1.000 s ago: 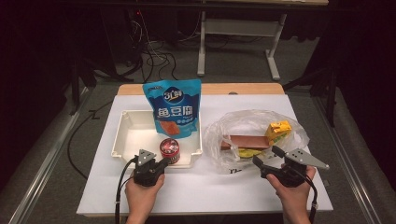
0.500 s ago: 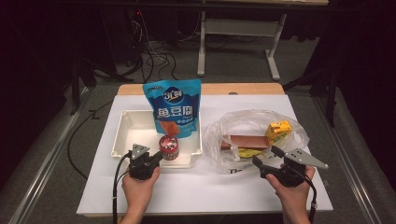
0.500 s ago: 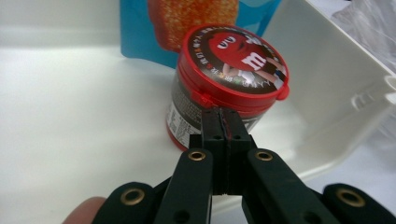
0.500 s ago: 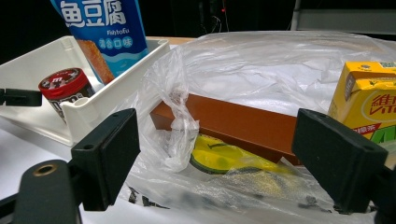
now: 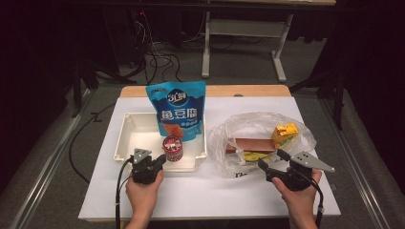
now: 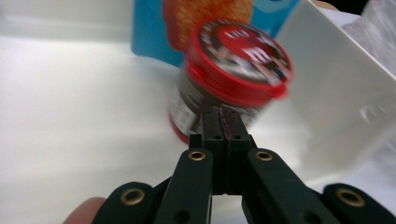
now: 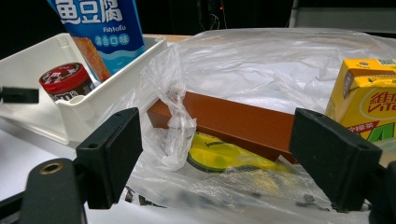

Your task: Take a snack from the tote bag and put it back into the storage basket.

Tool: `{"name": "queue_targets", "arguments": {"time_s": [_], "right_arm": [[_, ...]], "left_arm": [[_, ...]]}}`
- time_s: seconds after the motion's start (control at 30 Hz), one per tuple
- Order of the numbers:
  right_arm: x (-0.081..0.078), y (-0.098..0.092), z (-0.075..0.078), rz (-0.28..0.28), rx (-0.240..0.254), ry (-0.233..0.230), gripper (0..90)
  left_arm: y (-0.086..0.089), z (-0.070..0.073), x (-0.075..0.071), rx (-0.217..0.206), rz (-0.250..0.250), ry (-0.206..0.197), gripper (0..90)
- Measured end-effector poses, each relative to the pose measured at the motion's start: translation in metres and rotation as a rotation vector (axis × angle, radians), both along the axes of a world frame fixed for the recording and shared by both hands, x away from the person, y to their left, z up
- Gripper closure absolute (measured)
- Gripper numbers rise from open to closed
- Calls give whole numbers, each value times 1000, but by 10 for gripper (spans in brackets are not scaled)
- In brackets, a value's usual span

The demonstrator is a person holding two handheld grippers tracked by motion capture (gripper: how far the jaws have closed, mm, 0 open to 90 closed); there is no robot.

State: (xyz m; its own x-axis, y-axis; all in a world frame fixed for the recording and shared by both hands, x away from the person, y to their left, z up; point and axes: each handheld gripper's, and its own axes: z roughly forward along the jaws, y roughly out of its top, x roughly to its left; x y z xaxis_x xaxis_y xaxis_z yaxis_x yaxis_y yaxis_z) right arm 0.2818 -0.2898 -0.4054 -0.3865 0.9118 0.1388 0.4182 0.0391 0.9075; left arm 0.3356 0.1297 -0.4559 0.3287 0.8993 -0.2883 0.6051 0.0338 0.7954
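White paper covers the table (image 5: 210,200), giving a plain working surface for the white rectangular plastic tray (image 5: 125,143) and the crumpled clear plastic bag (image 5: 253,126) beside it. Leaning upright in the tray, the blue fish-tofu pouch (image 5: 180,109) looks already sorted, with the small red-lidded chocolate tub (image 5: 172,148) just in front, likely next in line. Left tongs (image 6: 223,122) are pressed fully together, empty, their tips right at the tub's side. Right tongs (image 7: 215,154) gape wide before the bag, gripping nothing.
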Motion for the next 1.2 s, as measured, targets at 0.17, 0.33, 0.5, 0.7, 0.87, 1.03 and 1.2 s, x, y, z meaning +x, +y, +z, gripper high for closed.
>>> {"name": "queue_targets", "arguments": {"time_s": [0.17, 0.33, 0.5, 0.7, 0.87, 1.03, 1.2], "right_arm": [[0, 1, 0, -3, -1, -1, 174], [-1, 0, 0, -7, -9, -3, 170], [1, 0, -2, -7, -9, 4, 169], [0, 2, -2, -3, -13, 1, 168], [0, 3, -3, 0, -15, 8, 168], [0, 5, -4, 5, -18, 11, 168], [0, 5, -4, 4, -18, 10, 168]], "left_arm": [[-36, -4, -3, 51, -68, -8, 900], [-51, -8, 6, 84, -45, -8, 900], [-59, -8, 13, 82, -16, -19, 900], [-67, -9, 23, 92, 14, -25, 900], [-63, -10, 25, 91, 17, -21, 900], [-57, -10, 26, 83, 36, -20, 900], [-45, -10, 29, 73, 61, -15, 900]]}}
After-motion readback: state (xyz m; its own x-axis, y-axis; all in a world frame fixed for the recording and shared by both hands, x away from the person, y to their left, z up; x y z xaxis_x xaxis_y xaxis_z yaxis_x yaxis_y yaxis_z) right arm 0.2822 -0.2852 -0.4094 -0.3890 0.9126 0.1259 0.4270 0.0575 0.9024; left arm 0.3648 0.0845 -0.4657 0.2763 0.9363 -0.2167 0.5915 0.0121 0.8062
